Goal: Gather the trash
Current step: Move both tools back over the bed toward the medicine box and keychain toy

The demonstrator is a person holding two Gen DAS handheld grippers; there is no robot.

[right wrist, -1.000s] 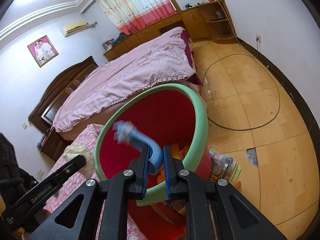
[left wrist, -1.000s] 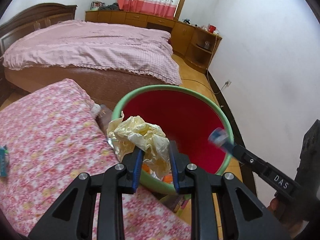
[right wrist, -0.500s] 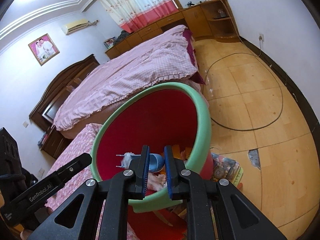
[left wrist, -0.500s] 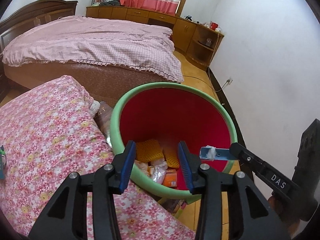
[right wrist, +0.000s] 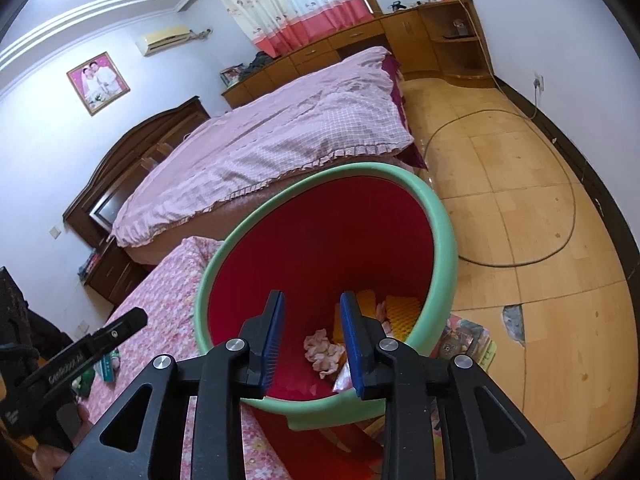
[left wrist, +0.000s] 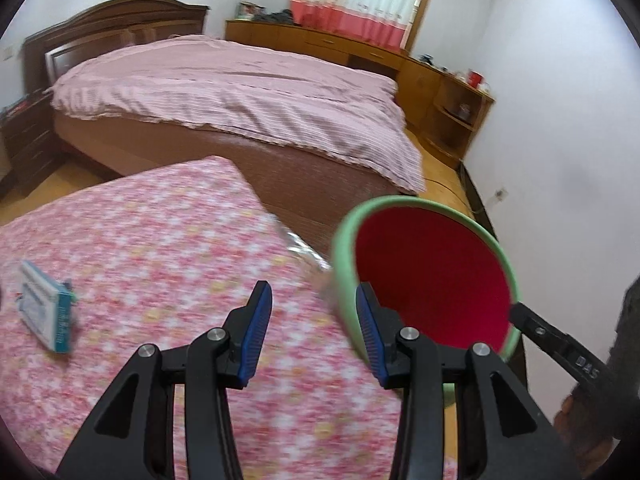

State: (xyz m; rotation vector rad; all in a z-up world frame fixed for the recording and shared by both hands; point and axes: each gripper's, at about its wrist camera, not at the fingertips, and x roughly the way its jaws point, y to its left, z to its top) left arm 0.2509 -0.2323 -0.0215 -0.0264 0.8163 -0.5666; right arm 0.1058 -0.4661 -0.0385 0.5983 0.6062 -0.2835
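A: Which step can be judged to be in hand?

B: A gap between drops. The bin (right wrist: 436, 236), red inside with a green rim, is seen beside the flowered surface (left wrist: 152, 240), and crumpled tissue (right wrist: 322, 350) and yellow ridged pieces (right wrist: 402, 312) are lying at its bottom. Nothing is held: the left gripper (left wrist: 308, 320) is spread wide over the surface's right edge, and the right gripper (right wrist: 312, 340) is spread above the bin's mouth.

A: What is called for next?

B: A blue-and-white packet (left wrist: 46, 314) is left on the near left of the surface, well apart from the bin. It would likely be reached by the left gripper, closed upon across its narrow sides and carried right to the bin. Something greenish beside the left gripper in the right wrist view cannot be made out.

A: And the room?

B: A large bed (left wrist: 240, 92) with a pink checked cover is seen beyond, with wooden cabinets (left wrist: 344, 46) and a red-and-white curtain (right wrist: 292, 4) along the far wall. A tiled floor (right wrist: 520, 208) is crossed by a looping cable (right wrist: 568, 184), and a crinkled foil wrapper (left wrist: 304, 252) is wedged between surface and bin.
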